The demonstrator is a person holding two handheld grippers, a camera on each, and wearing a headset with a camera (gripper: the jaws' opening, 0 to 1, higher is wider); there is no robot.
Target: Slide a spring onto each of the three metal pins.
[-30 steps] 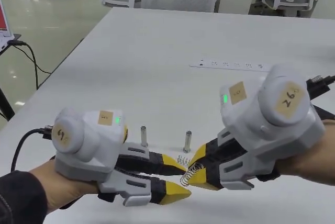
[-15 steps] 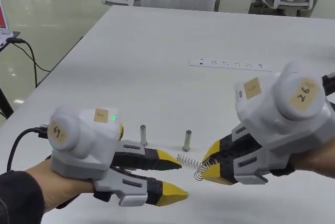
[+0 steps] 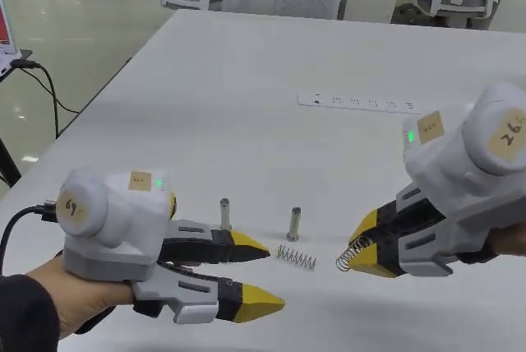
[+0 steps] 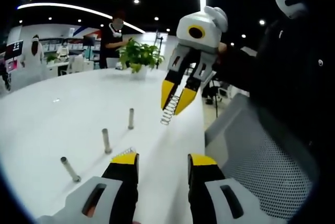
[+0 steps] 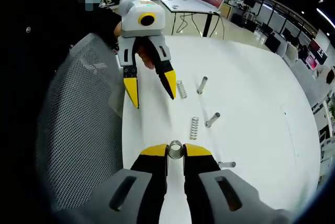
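White workbench, matt top, bearing the items listed.

1. Yellow-tipped left gripper, black jaws, white housing. It sits low at the near left of the bench. The jaws stand wide apart with nothing between them.

2. Matching right gripper, off the bench top at the right. The jaws are set narrow and pinch one end of the held spring. The rest of the coil hangs free, slanting down toward the bench. In the right gripper view the coil end shows as a ring between the two yellow tips.

3. Loose spring, steel wire, lying flat on the bench between the two grippers. It touches neither and lies just in front of the second pin.

4. Further spring, lying flat on the bench. In the right gripper view it is just beside one tip of the left gripper and near a pin.

5. Metal pins, three in a row, each bare metal along its whole length.
   - First pin: upright in the head view.
   - Second pin: upright in the head view.
   - Third pin: at the near end of the row in the left gripper view.

6. Power strip, white, flat on the bench, well behind the pins.

7. Mesh-backed chair, at the bench edge.

8. Potted plant, at the far end of the bench.
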